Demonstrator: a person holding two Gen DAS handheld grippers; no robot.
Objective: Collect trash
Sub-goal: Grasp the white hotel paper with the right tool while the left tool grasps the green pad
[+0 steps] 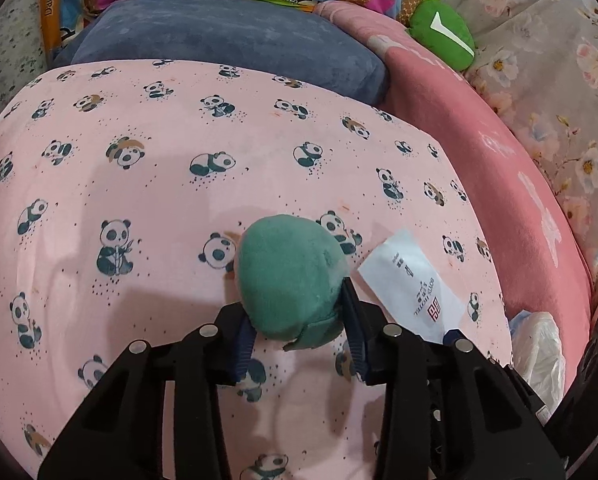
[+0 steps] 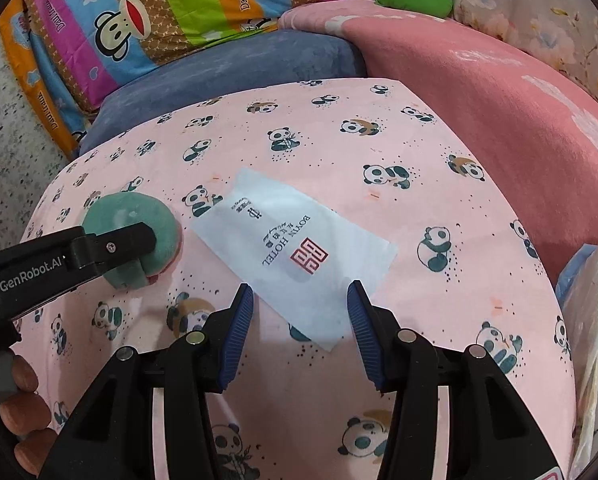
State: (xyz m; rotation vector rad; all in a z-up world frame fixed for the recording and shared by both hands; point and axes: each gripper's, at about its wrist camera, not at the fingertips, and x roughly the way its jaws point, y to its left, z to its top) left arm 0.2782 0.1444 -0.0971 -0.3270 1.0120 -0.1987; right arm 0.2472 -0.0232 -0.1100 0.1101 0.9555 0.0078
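A white hotel paper sachet [image 2: 295,256] lies flat on the pink panda-print sheet [image 2: 439,320], its near corner between the right gripper's [image 2: 301,308] spread jaws, untouched. Just beside it, the left gripper [image 1: 295,320] pinches a green plush ball [image 1: 291,276].

Both wrist views are evenly and brightly lit with soft indoor light from above, colours vivid and the centre sharp. Strong fisheye bending curves the pink panda-print cotton sheet [image 1: 147,184] into a dome, with dark vignette at every corner. Soft shadows pool beneath the gripper frames at the bottom. The crinkled white plastic bag [image 2: 595,320] at the right edge looks slightly overexposed.
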